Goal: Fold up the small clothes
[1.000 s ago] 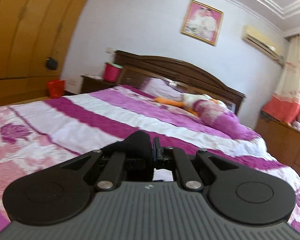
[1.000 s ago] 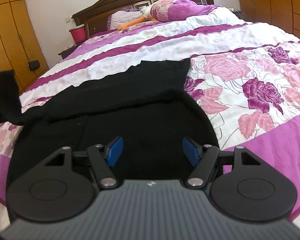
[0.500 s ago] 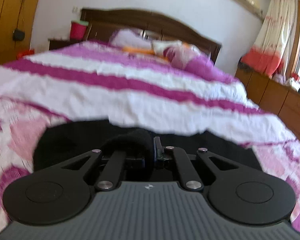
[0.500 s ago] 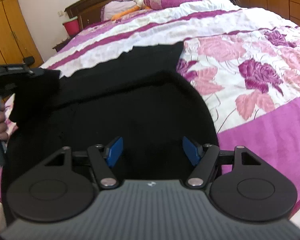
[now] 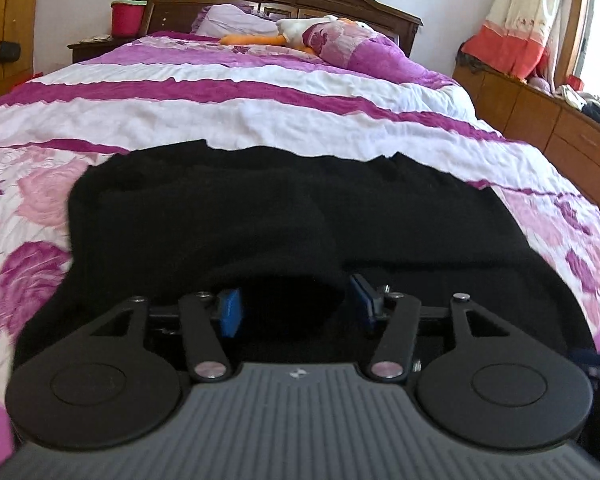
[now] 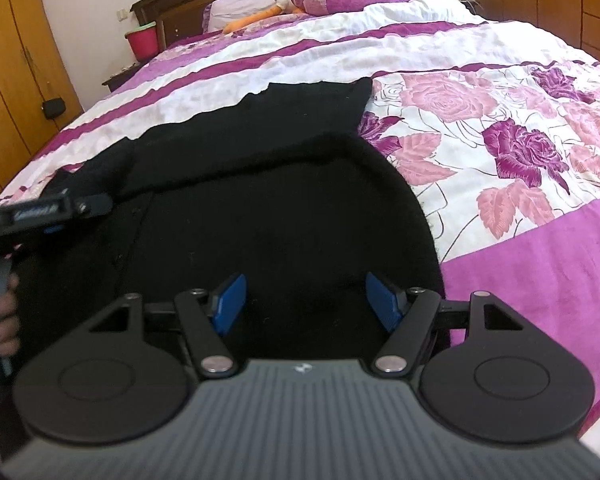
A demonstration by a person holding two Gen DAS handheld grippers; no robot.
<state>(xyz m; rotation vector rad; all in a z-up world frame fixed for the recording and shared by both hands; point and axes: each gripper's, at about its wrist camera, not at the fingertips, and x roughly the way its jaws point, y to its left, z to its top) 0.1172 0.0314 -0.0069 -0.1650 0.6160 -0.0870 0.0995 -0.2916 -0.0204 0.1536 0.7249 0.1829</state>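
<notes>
A black knit garment (image 5: 284,216) lies spread on the bed, also in the right wrist view (image 6: 260,200). My left gripper (image 5: 296,308) is open, low over the garment's near left part, with a fold of black fabric lying loose between its blue pads. It also shows at the left of the right wrist view (image 6: 56,210). My right gripper (image 6: 306,304) is open and empty, just above the garment's near right part.
The bed has a pink, purple and white floral cover (image 6: 500,128). Pillows and an orange and white plush toy (image 5: 288,36) lie by the dark headboard. A red bucket (image 5: 127,18) stands on the nightstand. Wooden drawers (image 5: 560,132) line the right wall.
My left gripper, shut on a fold of the black garment and held up, has carried it over and down onto the garment and has opened. The right gripper stays open.
</notes>
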